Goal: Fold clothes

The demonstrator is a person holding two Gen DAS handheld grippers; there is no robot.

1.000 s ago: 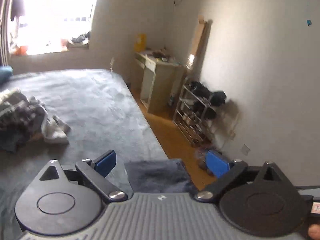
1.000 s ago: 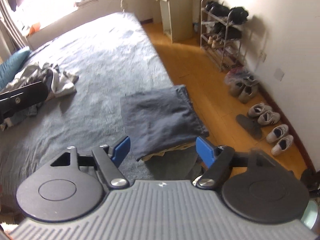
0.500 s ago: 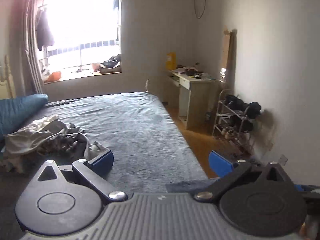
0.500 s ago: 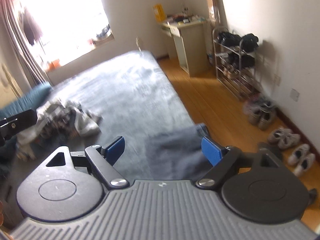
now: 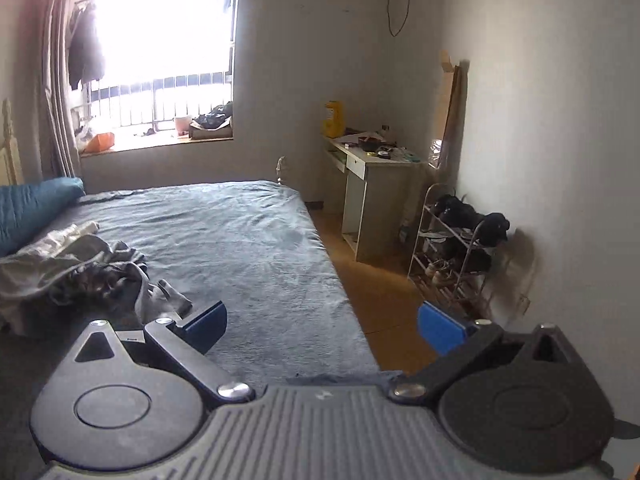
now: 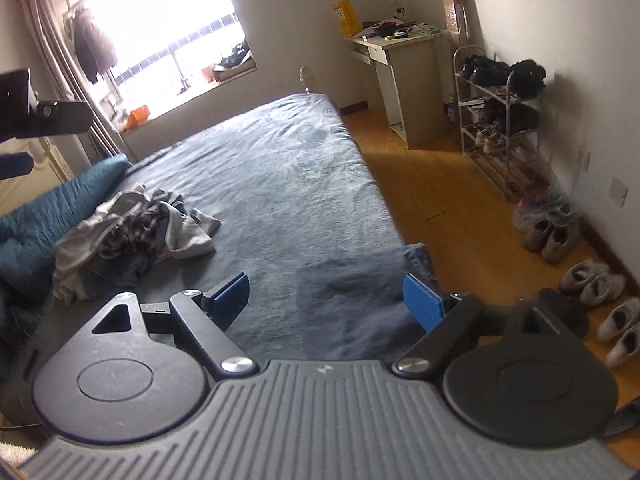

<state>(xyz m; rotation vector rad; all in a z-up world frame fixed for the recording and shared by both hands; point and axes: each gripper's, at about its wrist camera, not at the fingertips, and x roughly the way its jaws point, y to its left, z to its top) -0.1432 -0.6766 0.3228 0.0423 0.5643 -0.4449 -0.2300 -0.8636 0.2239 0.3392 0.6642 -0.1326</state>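
Jaws: your left gripper [image 5: 322, 322] stood wide open with nothing between its jaws; your right gripper [image 6: 326, 294] was likewise spread wide and empty, its jaws having just finished opening a little further.
Folded piece: a dark grey garment [image 6: 356, 292] lay flat and squared at the near right edge of the bed [image 6: 280, 168], just beyond your right gripper, its far corner over the bed's edge.
Unfolded pile: the heap of clothes [image 6: 136, 232] sat crumpled on the left of the bed, near the blue pillow [image 6: 60, 208] and well apart from the folded piece.
Step in hand: by my reading you were between garments, one done and the next not yet picked.
Next move: you needed to reach left to the heap, pinch one garment only, and draw it onto the bare middle of the bed to spread.
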